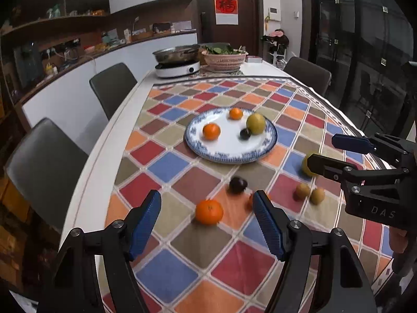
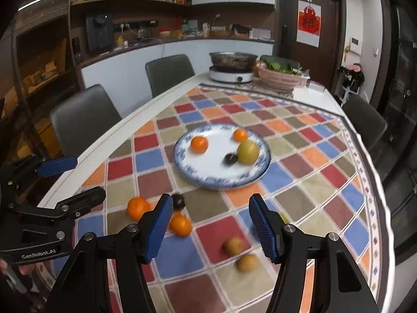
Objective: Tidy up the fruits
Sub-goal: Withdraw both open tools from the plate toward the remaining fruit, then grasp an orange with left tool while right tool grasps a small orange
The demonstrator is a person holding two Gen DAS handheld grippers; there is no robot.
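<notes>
Yellow fruit (image 1: 307, 168) half hidden by right gripper (image 1: 320, 150) (jaws apart, empty); pics blurry.

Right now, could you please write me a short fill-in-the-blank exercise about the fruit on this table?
1. The blue-rimmed plate holds ____ fruits.
2. The largest fruit on the plate is coloured ____.
3. The two brown fruits lie on the ____, not the plate.
4. Both the left hand-held gripper and right hand-held gripper hold ____.

Missing words: four; yellow-green; tablecloth; nothing
</notes>
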